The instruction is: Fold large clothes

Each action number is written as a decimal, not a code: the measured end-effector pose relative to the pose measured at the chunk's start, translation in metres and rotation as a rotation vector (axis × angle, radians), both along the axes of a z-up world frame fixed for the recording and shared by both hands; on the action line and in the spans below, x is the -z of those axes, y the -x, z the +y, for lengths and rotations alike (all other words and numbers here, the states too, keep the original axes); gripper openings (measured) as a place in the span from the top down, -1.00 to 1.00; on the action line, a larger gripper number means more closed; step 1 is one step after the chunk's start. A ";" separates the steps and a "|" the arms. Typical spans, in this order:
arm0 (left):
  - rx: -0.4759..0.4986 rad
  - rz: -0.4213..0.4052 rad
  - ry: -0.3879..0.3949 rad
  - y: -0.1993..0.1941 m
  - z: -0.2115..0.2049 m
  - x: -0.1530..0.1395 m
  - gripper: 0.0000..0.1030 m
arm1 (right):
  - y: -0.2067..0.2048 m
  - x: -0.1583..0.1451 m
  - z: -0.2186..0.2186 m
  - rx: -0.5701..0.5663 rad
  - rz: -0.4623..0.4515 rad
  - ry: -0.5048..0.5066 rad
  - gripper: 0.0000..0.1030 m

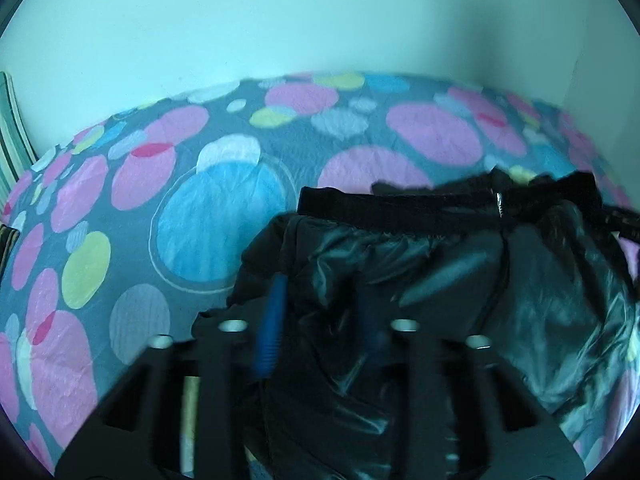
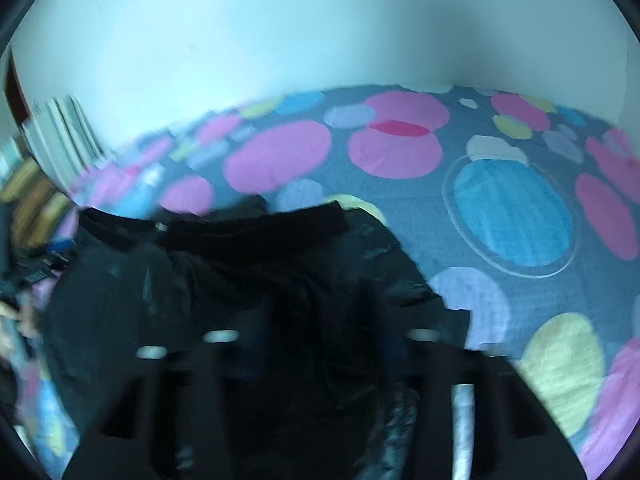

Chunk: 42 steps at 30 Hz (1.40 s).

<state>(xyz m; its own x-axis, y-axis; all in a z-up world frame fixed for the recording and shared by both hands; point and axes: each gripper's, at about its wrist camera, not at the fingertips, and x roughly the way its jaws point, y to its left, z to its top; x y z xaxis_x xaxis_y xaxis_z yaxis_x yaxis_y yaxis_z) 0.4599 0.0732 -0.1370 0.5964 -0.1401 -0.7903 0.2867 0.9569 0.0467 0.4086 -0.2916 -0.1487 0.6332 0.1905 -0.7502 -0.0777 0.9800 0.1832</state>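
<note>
A shiny black puffer jacket (image 1: 420,280) lies on a bed with a dotted cover (image 1: 120,200). Its dark ribbed collar band (image 1: 400,204) lies across the far edge. My left gripper (image 1: 324,320) sits over the jacket's near left part; its blue fingertips (image 1: 274,320) stand apart with black fabric between them. In the right wrist view the jacket (image 2: 240,280) fills the lower left, collar band (image 2: 248,224) at its far side. My right gripper (image 2: 320,344) is over it; the view is blurred and dark, so its fingers are hard to make out.
A pale wall (image 1: 320,20) rises behind the bed. Striped fabric (image 1: 12,136) shows at the far left edge. In the right wrist view the dotted cover (image 2: 512,212) spreads to the right, with striped and coloured items (image 2: 44,168) at the left.
</note>
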 end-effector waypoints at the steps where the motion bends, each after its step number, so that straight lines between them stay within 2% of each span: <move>1: 0.004 -0.007 -0.022 0.001 -0.002 0.001 0.68 | -0.001 0.000 0.004 -0.014 0.003 0.011 0.66; 5: -0.015 -0.068 -0.038 0.005 -0.001 -0.010 0.79 | 0.003 -0.013 0.021 -0.029 -0.053 0.126 0.79; 8: -0.068 -0.114 -0.017 -0.001 0.004 -0.024 0.81 | -0.002 -0.032 0.027 -0.009 -0.119 0.137 0.81; 10: -0.102 -0.140 -0.048 -0.008 0.002 -0.025 0.87 | -0.012 -0.034 0.030 0.006 -0.126 0.141 0.81; 14: -0.125 -0.084 -0.100 -0.025 -0.003 -0.003 0.90 | -0.040 -0.010 0.033 0.020 -0.036 0.154 0.81; 19: -0.094 -0.043 -0.147 -0.031 -0.013 0.029 0.89 | -0.053 0.031 0.027 0.026 0.068 0.114 0.77; 21: -0.085 -0.040 -0.164 -0.034 -0.018 0.038 0.89 | -0.055 0.043 0.027 0.029 0.083 0.101 0.73; 25: -0.089 -0.034 -0.148 -0.039 -0.020 0.047 0.89 | -0.058 0.054 0.026 0.038 0.086 0.079 0.72; 32: -0.094 -0.041 -0.183 -0.035 -0.023 0.041 0.85 | -0.058 0.050 0.025 0.047 0.071 0.081 0.69; 33: -0.105 -0.033 -0.183 -0.032 -0.021 0.036 0.71 | -0.056 0.046 0.026 0.045 0.065 0.084 0.64; 34: -0.123 -0.032 -0.183 -0.028 -0.018 0.032 0.29 | -0.054 0.042 0.026 0.046 0.060 0.090 0.62; 35: -0.152 -0.044 -0.173 -0.021 -0.011 0.024 0.07 | -0.050 0.035 0.026 0.056 0.052 0.096 0.51; 36: -0.164 -0.054 -0.149 -0.015 -0.006 0.019 -0.30 | -0.044 0.028 0.025 0.064 0.041 0.094 0.29; 37: -0.170 -0.059 -0.113 -0.008 0.001 0.013 -0.44 | -0.035 0.021 0.025 0.075 0.025 0.088 0.16; 38: -0.173 -0.052 -0.080 0.000 0.006 0.009 -0.47 | -0.026 0.015 0.024 0.087 0.006 0.074 -0.07; 39: -0.179 -0.039 -0.049 0.010 0.013 0.005 -0.54 | -0.014 0.009 0.024 0.098 -0.013 0.057 -0.18; 42: -0.225 -0.018 0.031 0.050 0.033 -0.003 -0.70 | 0.026 0.000 0.012 0.141 -0.030 0.012 -0.22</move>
<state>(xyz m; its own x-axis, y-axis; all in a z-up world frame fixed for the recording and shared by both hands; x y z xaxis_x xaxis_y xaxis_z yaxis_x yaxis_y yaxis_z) 0.4101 0.1061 -0.1336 0.6292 -0.0265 -0.7768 0.0657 0.9977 0.0192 0.3824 -0.2798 -0.1491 0.6754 0.0886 -0.7321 0.0558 0.9838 0.1706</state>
